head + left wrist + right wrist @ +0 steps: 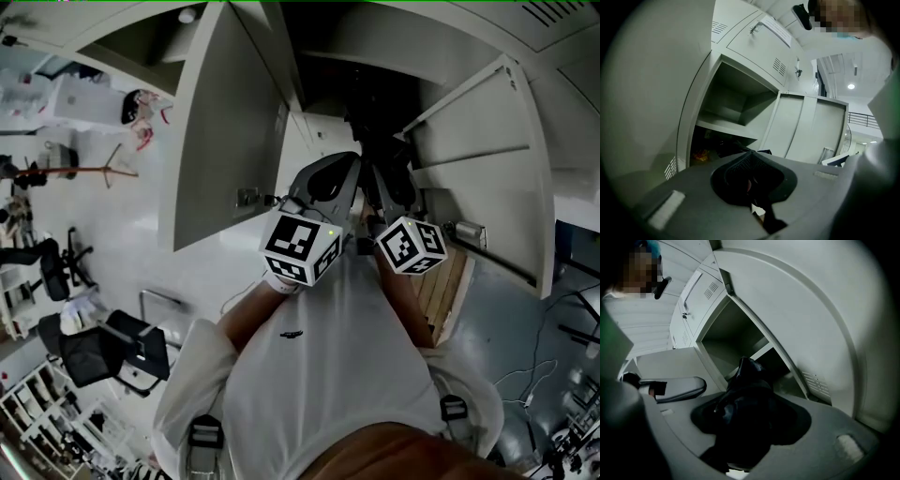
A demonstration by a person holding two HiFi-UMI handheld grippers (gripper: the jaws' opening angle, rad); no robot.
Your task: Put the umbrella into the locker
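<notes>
A dark folded umbrella [745, 404] lies between the jaws of my right gripper [750, 420], which is shut on it; its tip points at the open locker compartment [736, 341]. In the head view the right gripper [397, 192] and left gripper [323, 183] are side by side, right in front of the dark locker opening [337, 84]. The left gripper [750, 180] faces the same compartment [733, 105] and its shelf [724, 126]. Its grey jaws look closed together, and I see nothing clearly held in them.
The locker's grey doors stand open on both sides, the left door [230, 122] and the right door [478, 155]. Below the shelf lie dark and orange items [701, 153]. A wooden pallet [448, 286] is at the lower right and an office chair [112, 352] at the left.
</notes>
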